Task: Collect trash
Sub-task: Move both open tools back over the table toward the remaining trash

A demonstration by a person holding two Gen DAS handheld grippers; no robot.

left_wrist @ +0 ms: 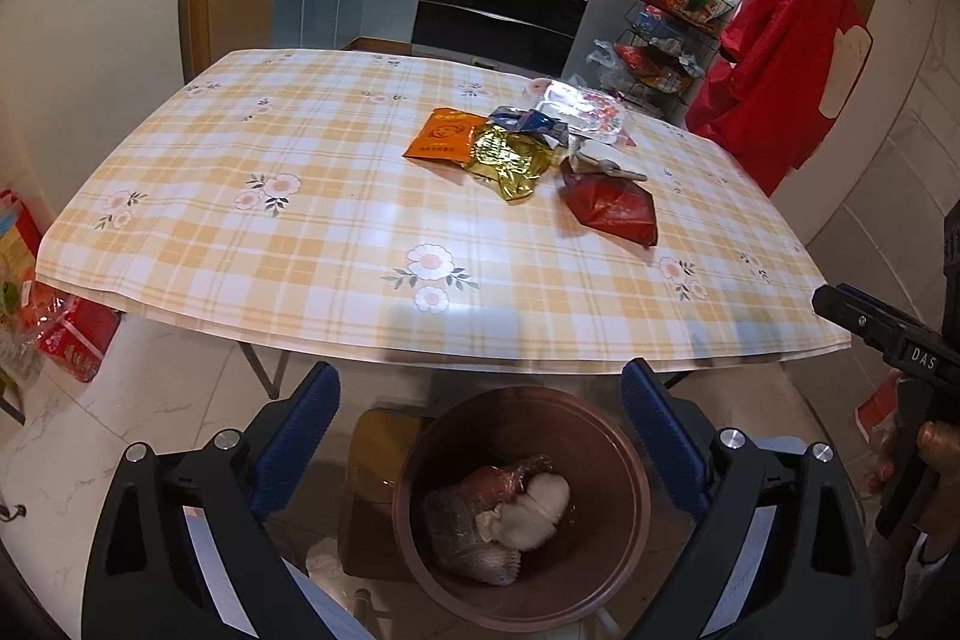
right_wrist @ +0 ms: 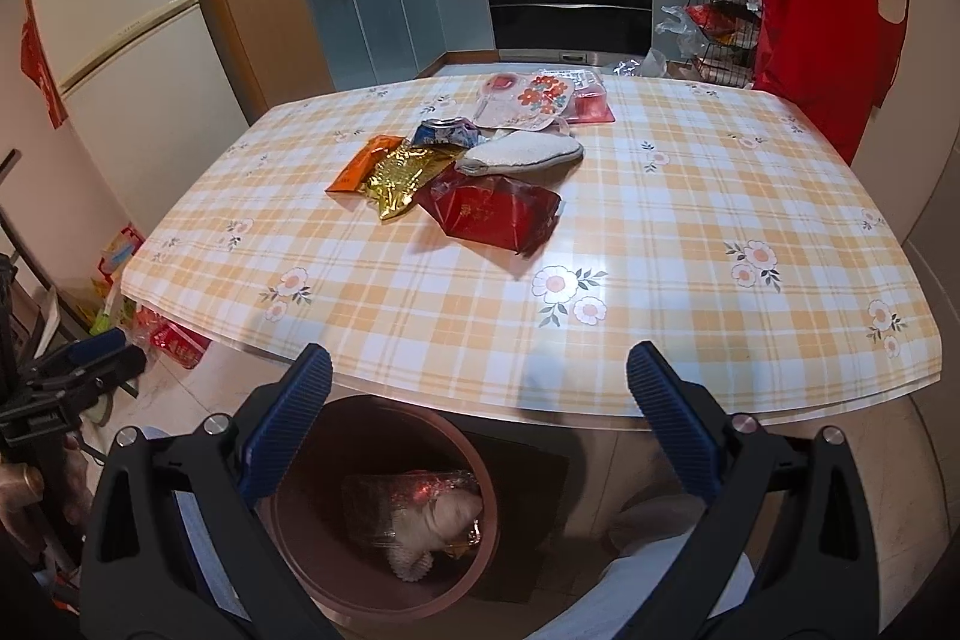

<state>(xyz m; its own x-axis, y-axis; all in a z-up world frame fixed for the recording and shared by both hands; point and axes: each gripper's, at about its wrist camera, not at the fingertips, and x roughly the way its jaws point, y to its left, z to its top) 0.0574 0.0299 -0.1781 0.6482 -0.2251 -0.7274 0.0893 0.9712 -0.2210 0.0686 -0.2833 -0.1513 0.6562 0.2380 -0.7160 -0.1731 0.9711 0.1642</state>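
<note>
Wrappers, gold (left_wrist: 507,160), orange (left_wrist: 441,134) and red (right_wrist: 495,214), lie mid-table toward its far edge; other trash already sits in the brown bin (left_wrist: 636,466) below the near edge. Left gripper (left_wrist: 480,436) and right gripper (right_wrist: 480,421) both gape, released and empty. Reaching back, a pinch could drag the tablecloth (right_wrist: 690,220). Only the right view shows the white cloth (right_wrist: 522,154) clearly.

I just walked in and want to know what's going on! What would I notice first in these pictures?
First, the shiny pile of wrappers in the middle of the checked tablecloth: an orange packet, a crinkly gold wrapper and a red bag. Next, the brown bin on the floor in front of the table, with crumpled trash already inside. Both tongs are open and empty, the left tongs right above the bin.
</note>
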